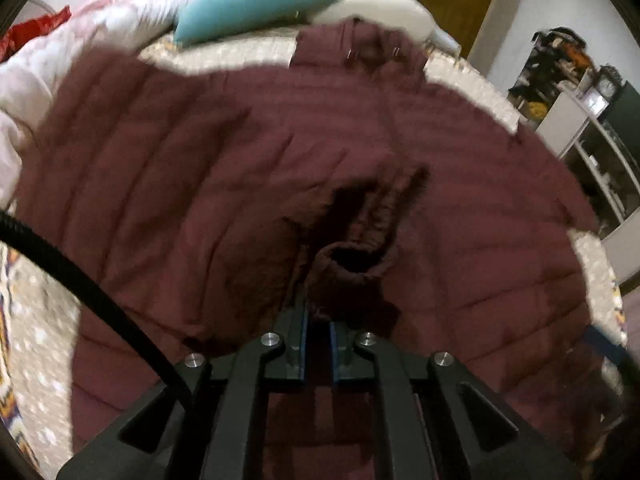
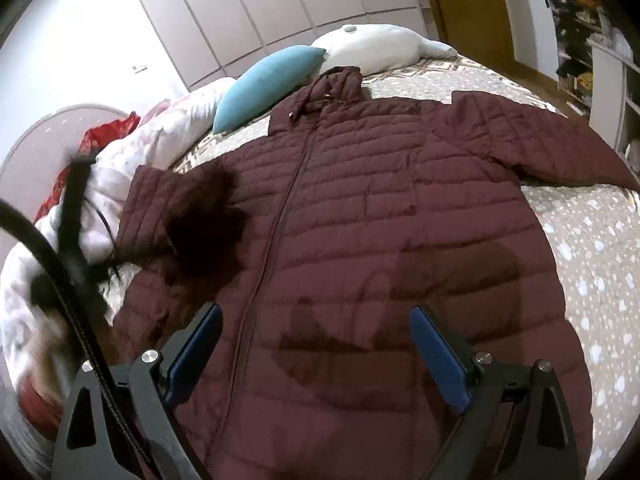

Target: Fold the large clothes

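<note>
Maroon jacket (image 2: 360, 220) spread on the bed (image 2: 592, 248)
Left gripper (image 1: 318, 320) jaws clench its cuff (image 1: 344, 280); right gripper (image 2: 316, 344) jaws gape above the zipper.

Dim indoor light with a reddish cast; the left wrist view is motion-blurred, the right sharper, both bowed and dark-cornered, soft shadows on the maroon jacket (image 2: 360, 208).

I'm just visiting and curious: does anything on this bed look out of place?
Only the maroon quilted puffer jacket: one sleeve cuff is pinched in the left hand-held gripper, drawn across its front; the other sleeve lies flat, spread out.
</note>
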